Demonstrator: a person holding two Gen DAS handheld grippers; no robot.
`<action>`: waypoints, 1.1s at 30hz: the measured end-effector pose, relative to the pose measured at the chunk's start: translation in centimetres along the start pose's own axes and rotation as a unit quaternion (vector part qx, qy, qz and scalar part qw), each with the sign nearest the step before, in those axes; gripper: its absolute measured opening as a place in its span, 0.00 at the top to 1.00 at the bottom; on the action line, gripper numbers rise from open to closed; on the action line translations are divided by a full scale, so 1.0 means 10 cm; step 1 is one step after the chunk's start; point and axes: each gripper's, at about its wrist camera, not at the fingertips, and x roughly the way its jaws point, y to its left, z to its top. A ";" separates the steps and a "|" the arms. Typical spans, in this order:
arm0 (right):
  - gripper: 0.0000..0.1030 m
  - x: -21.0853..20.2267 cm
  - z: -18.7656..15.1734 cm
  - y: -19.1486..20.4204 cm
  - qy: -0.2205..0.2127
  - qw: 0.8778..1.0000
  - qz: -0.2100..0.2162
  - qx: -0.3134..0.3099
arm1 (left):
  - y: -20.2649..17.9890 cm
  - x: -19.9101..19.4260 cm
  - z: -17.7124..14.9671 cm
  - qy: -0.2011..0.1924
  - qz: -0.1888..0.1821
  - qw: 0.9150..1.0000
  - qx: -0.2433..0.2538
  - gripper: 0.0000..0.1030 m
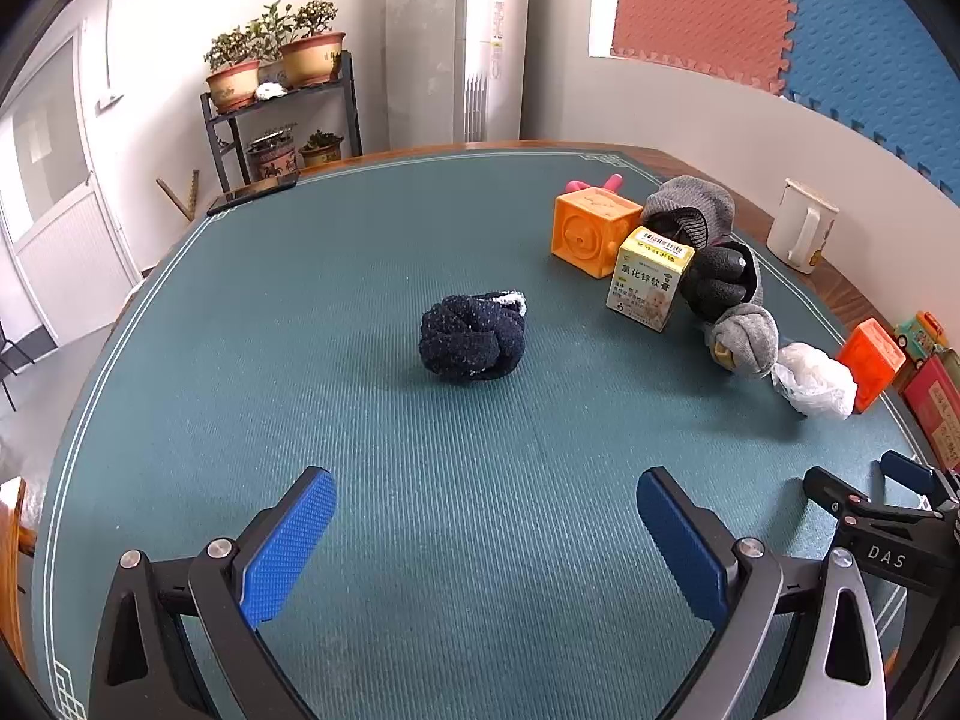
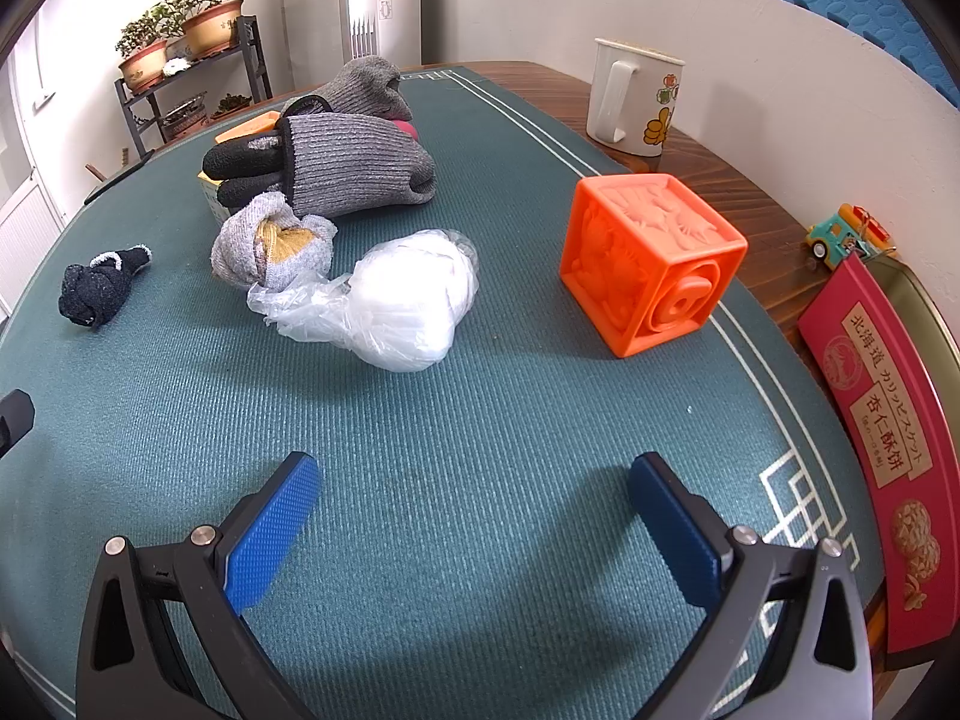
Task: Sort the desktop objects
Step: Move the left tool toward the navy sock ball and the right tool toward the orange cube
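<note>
Potted plants (image 1: 273, 57) sit on a black metal shelf (image 1: 282, 120) beside a white standing air conditioner (image 1: 459, 42); red and blue foam mats (image 1: 780, 12) cover the wall.

Pink toy (image 1: 591, 185) mostly hidden behind the orange cube (image 1: 591, 232); red biscuit box (image 2: 888, 480) at the table's right edge is cropped.

Your teal mat (image 1: 420, 480) looks matt and finely ribbed, laid over a glossy wood tabletop (image 2: 690, 180). The navy sock ball (image 1: 471, 339) is fuzzy knit cloth; the grey gloves (image 2: 354, 165) are ribbed knit with black rubbery fingers. Both cubes (image 2: 651, 261) look like smooth embossed plastic. The bag (image 2: 390, 300) is thin, crinkled, shiny film. The mug (image 2: 636, 96) is glossy ceramic, the box (image 1: 648, 279) printed card.
</note>
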 end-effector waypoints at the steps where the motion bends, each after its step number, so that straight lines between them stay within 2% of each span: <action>1: 0.00 0.00 0.00 0.00 0.000 1.000 0.000 0.000 | 0.00 -0.01 -0.01 -0.002 0.000 1.000 0.000 0.01; 20: 0.00 0.00 0.00 -0.01 0.000 1.000 0.001 0.004 | 0.09 0.11 -0.04 0.010 0.017 1.000 -0.004 0.01; 30: 0.00 -0.01 0.00 -0.01 0.000 1.000 0.002 0.003 | 0.37 0.19 0.03 0.011 0.024 0.998 -0.062 0.01; 33: 0.00 0.01 0.00 -0.01 -0.001 1.000 0.004 0.003 | 0.43 0.21 0.06 0.021 0.010 0.996 -0.084 0.01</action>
